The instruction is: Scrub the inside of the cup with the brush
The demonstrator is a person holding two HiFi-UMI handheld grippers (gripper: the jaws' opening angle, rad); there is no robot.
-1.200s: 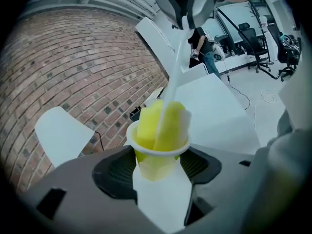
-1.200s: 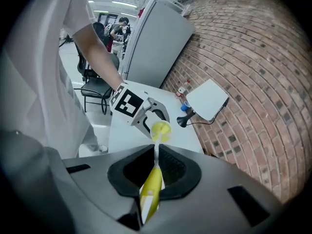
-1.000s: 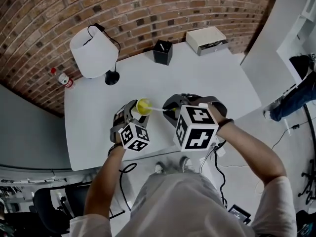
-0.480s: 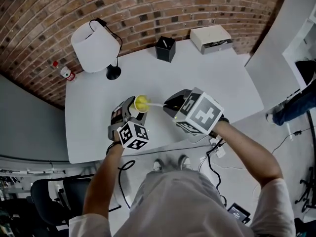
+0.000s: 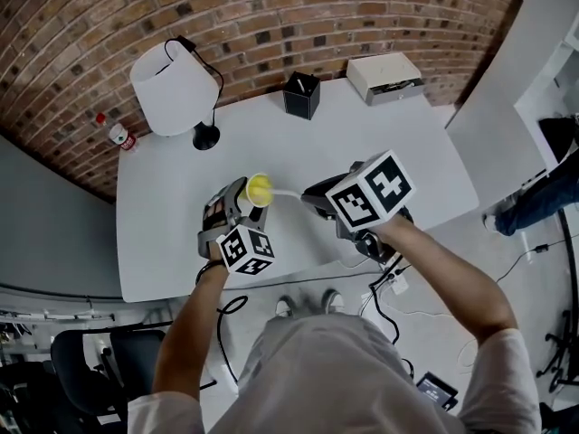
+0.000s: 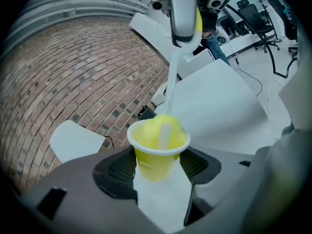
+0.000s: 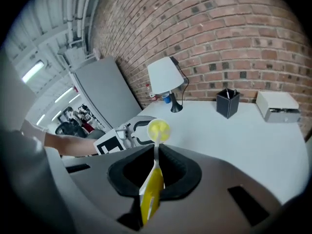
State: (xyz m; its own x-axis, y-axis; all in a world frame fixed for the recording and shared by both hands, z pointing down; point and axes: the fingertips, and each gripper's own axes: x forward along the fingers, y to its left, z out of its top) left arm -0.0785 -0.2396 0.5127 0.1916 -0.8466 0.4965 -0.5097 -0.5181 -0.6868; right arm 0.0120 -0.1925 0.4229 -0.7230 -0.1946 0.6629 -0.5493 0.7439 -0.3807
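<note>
White table (image 5: 407, 152) by a brick wall. Left gripper (image 6: 158, 168) clamps the cup (image 5: 259, 189) just above the table's near edge, and right gripper (image 7: 156, 165) pinches the brush (image 6: 170, 82), head down inside. I'd hold the cup steady and twist the head round the sides and bottom.

The right gripper (image 5: 314, 202) is rolling around the brush (image 5: 286, 193) clamped in its jaws. Its marker cube (image 5: 371, 193), which a second ago sat lower with one face square to the onlooker above, is swinging up toward the far side of the table (image 5: 407, 143) and is now showing two faces. The yellow cup (image 5: 259, 189), pinched in the left gripper (image 5: 242, 208), is edging slightly leftward.
</note>
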